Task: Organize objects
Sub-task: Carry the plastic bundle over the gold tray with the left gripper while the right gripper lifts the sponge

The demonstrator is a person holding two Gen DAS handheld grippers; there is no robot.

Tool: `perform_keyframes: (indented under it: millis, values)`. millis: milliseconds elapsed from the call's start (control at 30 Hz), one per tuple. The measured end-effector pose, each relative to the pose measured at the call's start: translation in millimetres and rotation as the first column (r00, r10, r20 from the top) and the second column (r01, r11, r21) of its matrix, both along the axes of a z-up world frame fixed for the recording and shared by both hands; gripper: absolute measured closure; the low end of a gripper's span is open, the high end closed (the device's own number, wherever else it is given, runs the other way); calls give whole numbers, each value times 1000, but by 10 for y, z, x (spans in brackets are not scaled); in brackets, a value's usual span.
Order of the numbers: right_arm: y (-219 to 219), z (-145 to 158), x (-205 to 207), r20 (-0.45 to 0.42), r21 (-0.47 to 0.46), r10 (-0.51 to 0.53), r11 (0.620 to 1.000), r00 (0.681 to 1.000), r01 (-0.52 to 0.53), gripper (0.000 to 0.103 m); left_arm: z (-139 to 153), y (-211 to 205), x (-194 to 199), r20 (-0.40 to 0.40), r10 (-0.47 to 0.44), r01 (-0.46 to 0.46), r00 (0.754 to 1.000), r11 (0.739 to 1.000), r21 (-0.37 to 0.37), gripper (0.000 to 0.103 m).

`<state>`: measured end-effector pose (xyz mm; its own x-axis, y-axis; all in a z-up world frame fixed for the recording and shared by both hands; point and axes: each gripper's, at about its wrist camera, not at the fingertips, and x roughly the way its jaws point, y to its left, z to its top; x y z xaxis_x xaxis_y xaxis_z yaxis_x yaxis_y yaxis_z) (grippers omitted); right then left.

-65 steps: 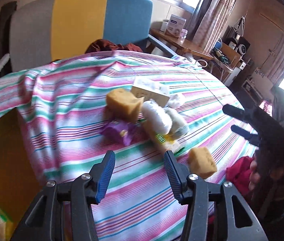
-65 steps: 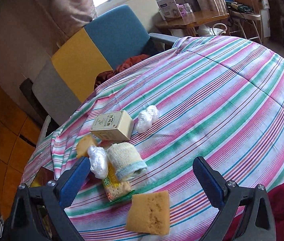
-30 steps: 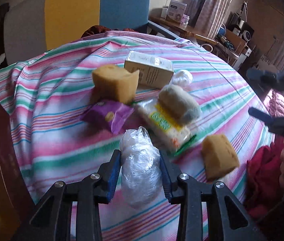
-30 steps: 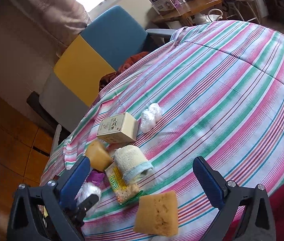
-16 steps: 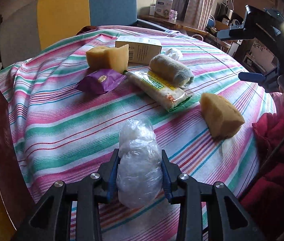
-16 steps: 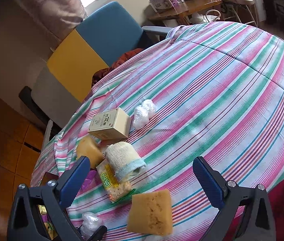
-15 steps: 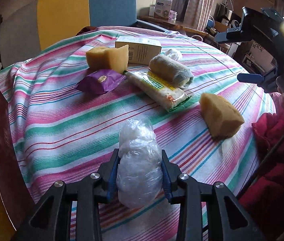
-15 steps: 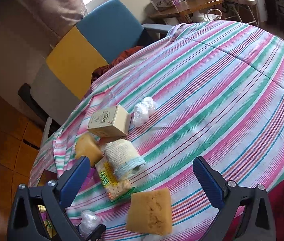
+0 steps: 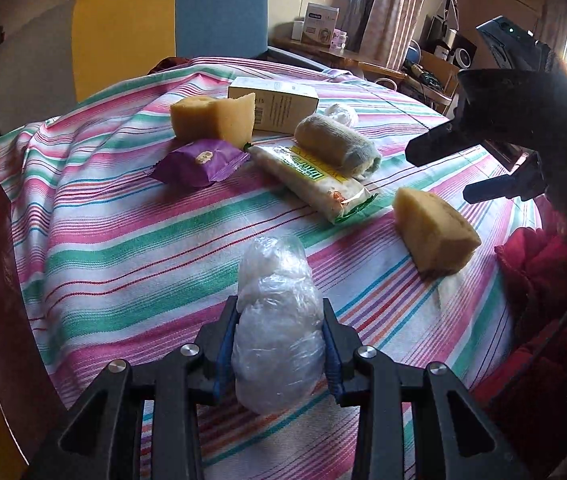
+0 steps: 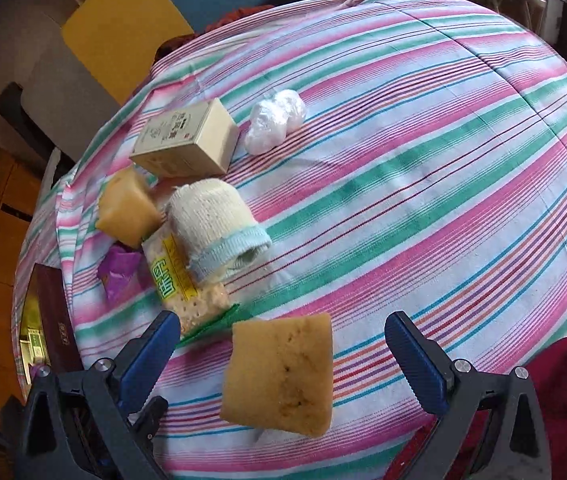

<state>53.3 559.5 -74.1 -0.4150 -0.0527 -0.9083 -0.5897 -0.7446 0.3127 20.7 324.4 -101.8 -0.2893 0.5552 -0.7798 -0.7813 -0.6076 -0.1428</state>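
In the left wrist view, the left gripper (image 9: 279, 344) sits at the bottom centre, its fingers (image 9: 225, 340) pressed against both sides of a clear plastic bundle (image 9: 277, 320) low over the striped tabletop (image 9: 123, 248). In the right wrist view, the right gripper (image 10: 279, 354) has its fingers (image 10: 415, 356) spread wide and empty, with a yellow sponge (image 10: 279, 372) lying between them on the cloth at the bottom centre. A cracker pack (image 10: 181, 284), a rolled sock (image 10: 213, 224) and a box (image 10: 185, 140) lie to the upper left.
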Motion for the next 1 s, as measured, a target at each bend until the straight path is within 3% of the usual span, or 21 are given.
perform_keyframes:
  millis: [100, 167, 200, 233, 367, 533, 700, 867, 1000]
  values:
    - [-148, 5, -11, 51, 36, 56, 998, 997, -58, 0, -3, -10, 0, 1, 0, 0, 1000, 1000, 8, 67]
    - [-263, -122, -44, 131, 46, 115, 991, 985, -122, 4, 7, -21, -4, 6, 1, -1, 1000, 1000, 11, 67]
    - [-329, -187, -73, 177, 63, 147, 985, 973, -161, 14, 18, -38, -9, 14, 6, -6, 1000, 1000, 15, 67]
    - [-392, -221, -103, 206, 95, 168, 977, 964, -191, 48, 32, -57, -13, 24, 11, -12, 1000, 1000, 19, 68]
    - [-459, -286, -144, 236, 146, 192, 962, 953, -230, 45, 137, -182, 41, 54, 9, -12, 998, 999, 47, 69]
    - [-475, -311, -122, 244, 165, 200, 956, 949, -243, 45, 551, -392, 119, 34, 0, -5, 999, 990, 140, 68]
    - [-507, -329, -100, 252, 184, 210, 948, 945, -260, 41, 903, -926, -259, 68, 124, -135, 990, 970, 204, 68]
    - [-529, -330, -58, 255, 210, 216, 939, 942, -272, 41, 978, -1667, -945, 127, 320, -339, 939, 925, 172, 68]
    - [-552, -325, -23, 257, 233, 225, 929, 940, -286, 41, 867, -2240, -1503, 159, 470, -489, 868, 865, 110, 68]
